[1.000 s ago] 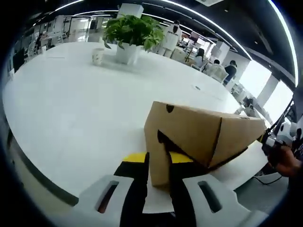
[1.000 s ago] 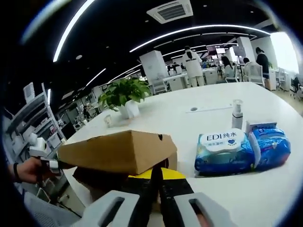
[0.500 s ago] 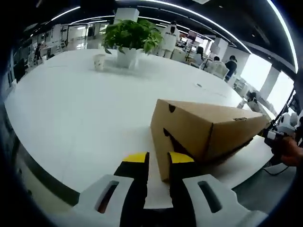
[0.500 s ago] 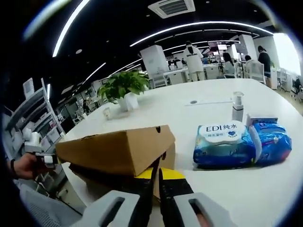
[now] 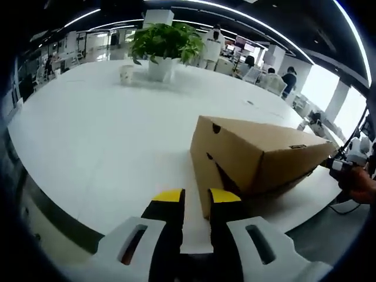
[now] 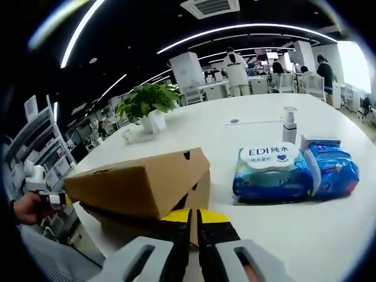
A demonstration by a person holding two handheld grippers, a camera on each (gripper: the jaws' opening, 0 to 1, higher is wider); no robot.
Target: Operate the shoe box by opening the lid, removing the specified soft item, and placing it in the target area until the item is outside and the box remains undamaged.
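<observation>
Shoe box (image 5: 258, 161) on white desk (image 5: 100, 135), lid nearly down. Left gripper view: left tongs (image 5: 191, 197) slightly parted, empty, tips just short of box's near end corner; box long axis runs away to the right. Right gripper view: right tongs (image 6: 193, 215) pressed together, nothing between, at box (image 6: 138, 182) end under lid edge; wipes pack (image 6: 273, 173) right of box.

Matt brown cardboard box (image 5: 258, 158) on a smooth, faintly glossy white table (image 5: 106, 141); the wipes packs (image 6: 276, 176) are shiny plastic film.
</observation>
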